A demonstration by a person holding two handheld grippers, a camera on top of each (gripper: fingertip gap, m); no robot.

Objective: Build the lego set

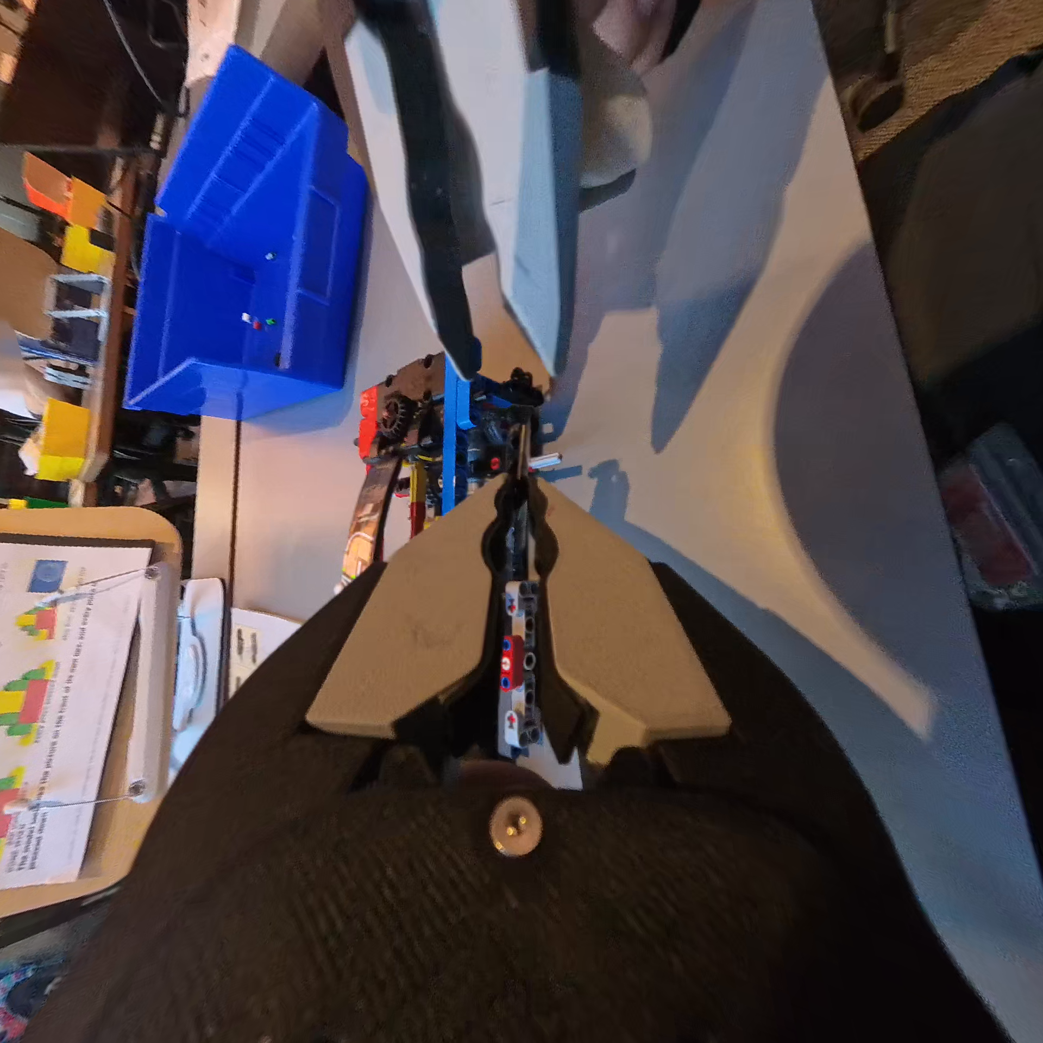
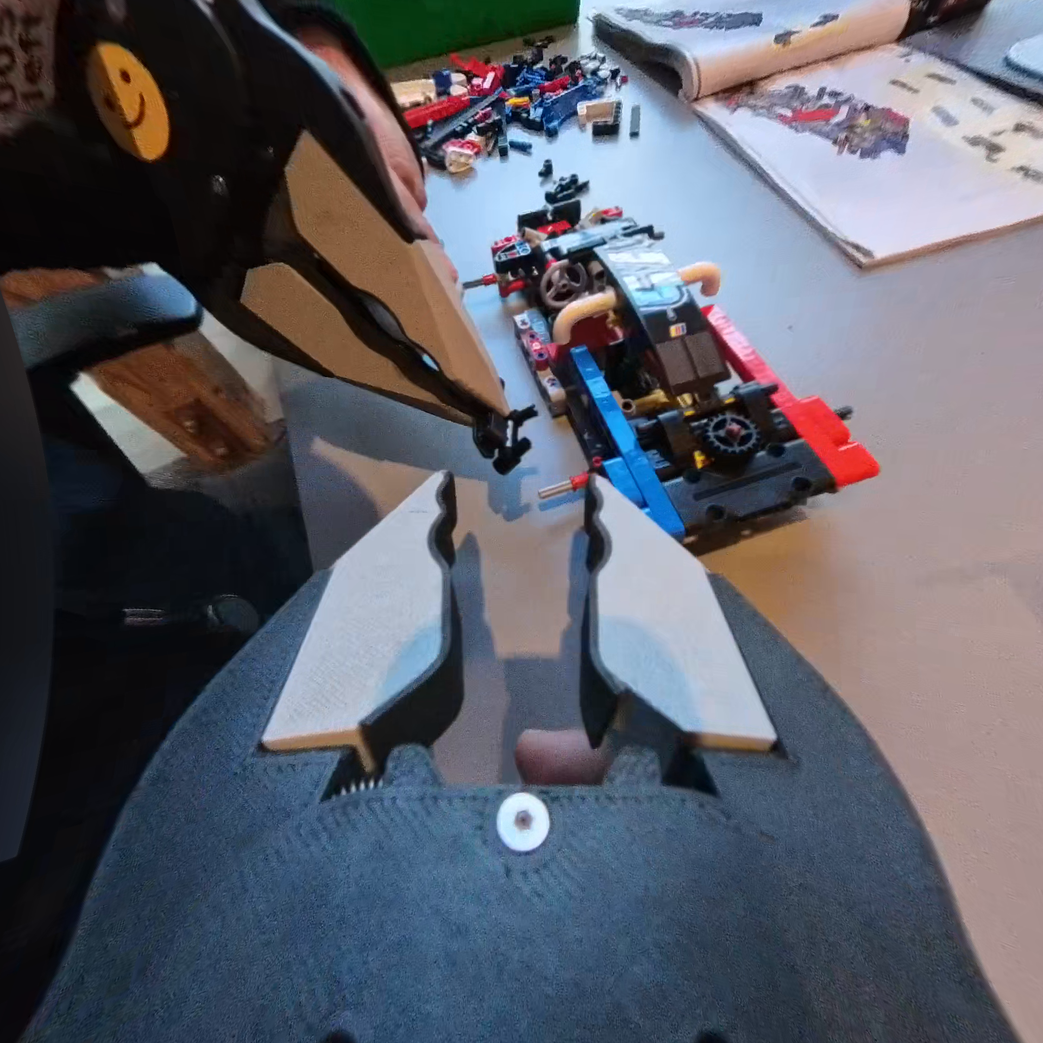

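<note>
Left wrist view: the left tongs (image 1: 519, 480) are pressed together on a small black part (image 1: 522, 389), their tips right at the car model (image 1: 451, 440).
Right wrist view: the right tongs (image 2: 519, 491) stand apart with nothing between them, low over the bench (image 2: 846, 649).
Left tongs, seen from the right: they (image 2: 496, 417) come in from the upper left, with the black part (image 2: 508, 437) gripped at the tips, just beside the model's blue side.
Car model: a half-built lego car (image 2: 666, 384) lies on the bench, with a blue beam (image 2: 615, 412) along the near side, a red strip (image 2: 790, 406) along the far side and a black gear (image 2: 731, 437) at the end nearest the right tongs.
Axle: a grey pin with a red collar (image 2: 561, 485) sticks out from the model's near corner, just off the right tongs' tip.
Loose parts: a heap of red, blue and black pieces (image 2: 508, 107) lies on the bench beyond the model, well apart from both tongs.
Booklet: an open manual (image 2: 846, 141) lies at the upper right of the bench.
Blue bin: an open box (image 1: 248, 254) sits on the bench near the model, and holds only a few tiny pieces (image 1: 257, 321), white, red and green.
Green box: only a wall of it (image 2: 457, 25) shows behind the heap; I cannot tell what it holds.
</note>
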